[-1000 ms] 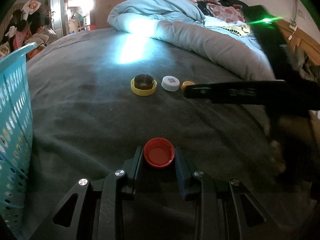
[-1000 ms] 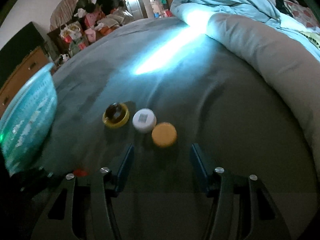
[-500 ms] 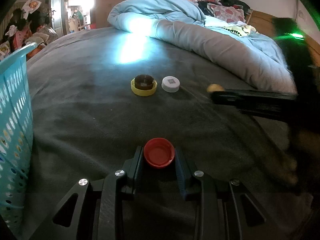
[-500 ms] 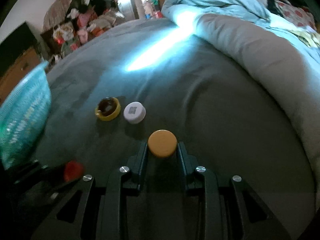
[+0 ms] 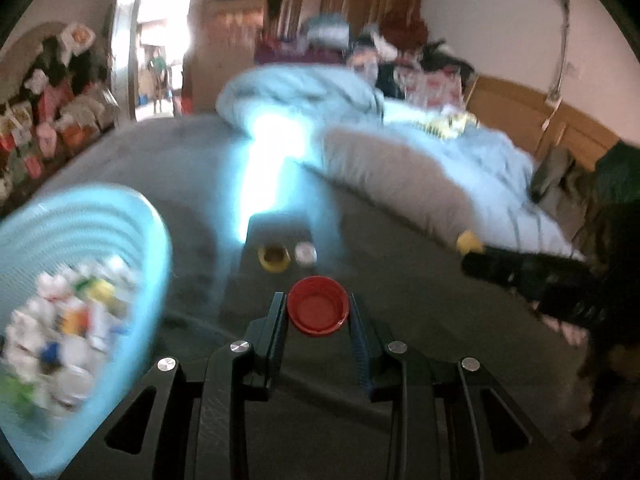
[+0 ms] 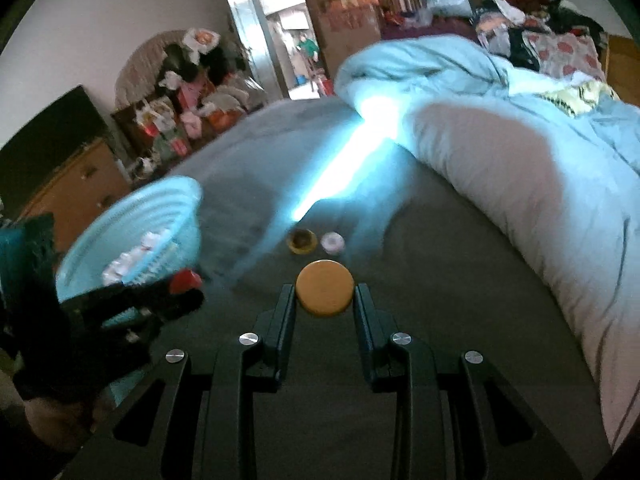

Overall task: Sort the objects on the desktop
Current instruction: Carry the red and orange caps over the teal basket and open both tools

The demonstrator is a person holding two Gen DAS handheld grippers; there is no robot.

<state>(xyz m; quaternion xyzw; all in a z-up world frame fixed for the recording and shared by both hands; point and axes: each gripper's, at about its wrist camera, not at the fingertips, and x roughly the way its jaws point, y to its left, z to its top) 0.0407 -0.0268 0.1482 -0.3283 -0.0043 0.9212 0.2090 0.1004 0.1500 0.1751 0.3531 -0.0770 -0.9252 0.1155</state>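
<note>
Both grippers have come up off the grey bedspread (image 6: 460,280) since a second ago, and the orange cap, which then lay loose between the right gripper's spread fingers beside the white cap, is now pinched and carried. Nearest in the left wrist view, the left gripper (image 5: 318,312) is closed tight on the red cap (image 5: 317,312), hollow side up, held clear above the bedspread. In the right wrist view the right gripper (image 6: 325,294) is clamped the same way on the orange cap (image 6: 325,293), flat top showing. At the bedspread's left edge stands the turquoise basket (image 5: 132,216), blurred, with a heap of mixed caps inside, mostly white with bits of yellow, green and blue. Farther out, toward the middle of the bedspread, the yellow cap (image 6: 302,241) with a dark brown one sitting in it lies just left of the white cap (image 6: 333,242), the two close together but apart. Beyond them a bright streak of light crosses the cloth, and a rolled pale blue duvet (image 6: 500,128) runs along the far right side.
</note>
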